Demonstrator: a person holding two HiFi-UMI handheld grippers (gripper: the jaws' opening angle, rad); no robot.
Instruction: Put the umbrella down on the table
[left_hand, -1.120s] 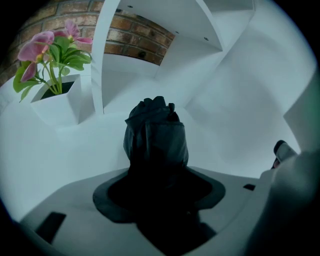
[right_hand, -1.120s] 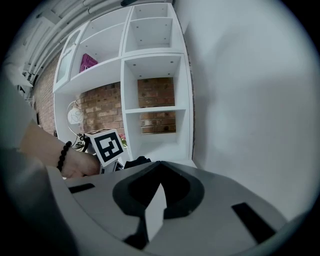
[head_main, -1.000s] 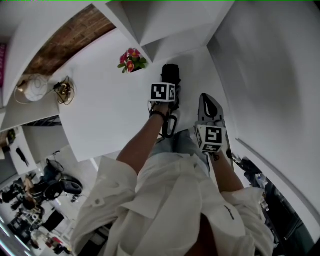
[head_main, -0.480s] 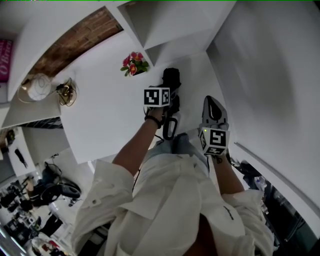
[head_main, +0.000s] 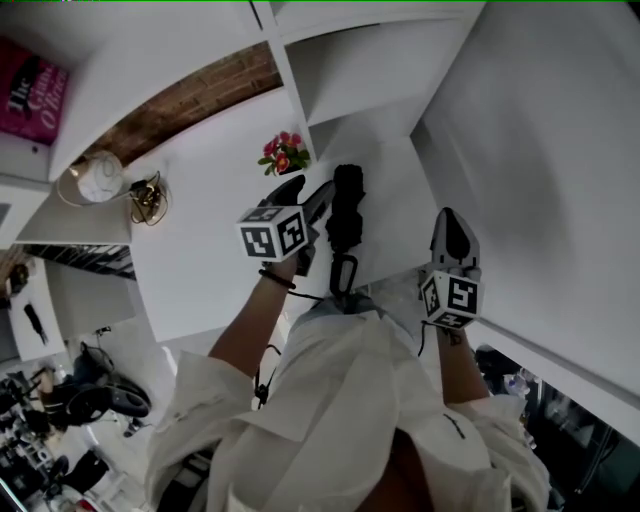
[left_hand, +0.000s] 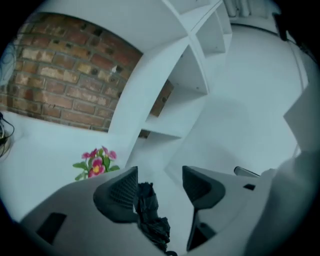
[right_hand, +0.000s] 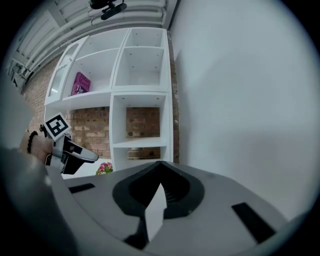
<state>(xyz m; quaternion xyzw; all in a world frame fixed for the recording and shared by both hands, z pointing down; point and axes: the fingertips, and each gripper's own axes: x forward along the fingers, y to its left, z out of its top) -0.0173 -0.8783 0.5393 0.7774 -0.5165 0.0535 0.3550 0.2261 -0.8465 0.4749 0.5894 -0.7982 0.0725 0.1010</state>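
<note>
**Room and Furnishings: Condition as Found**

We record a white table (head_main: 210, 260) set against a red-brick wall (left_hand: 55, 90). A white open shelving unit (right_hand: 142, 75) stands at the table's far end. Brick shows through its lower compartments, and a pink book (right_hand: 79, 83) stands in an upper compartment at the left. On the right, a plain white wall (right_hand: 240, 100) meets the shelving at a corner. On the table near the brick we note a small plant with pink flowers (head_main: 284, 153), a round white ornament (head_main: 100, 178) and a gold wire piece (head_main: 148, 195) just beside it. A dark fixture (right_hand: 107, 7) is mounted overhead. Lighting is even, shadows soft. Dark equipment (head_main: 90, 400) clutters the floor beyond the table's edge; we cannot identify it.
</note>
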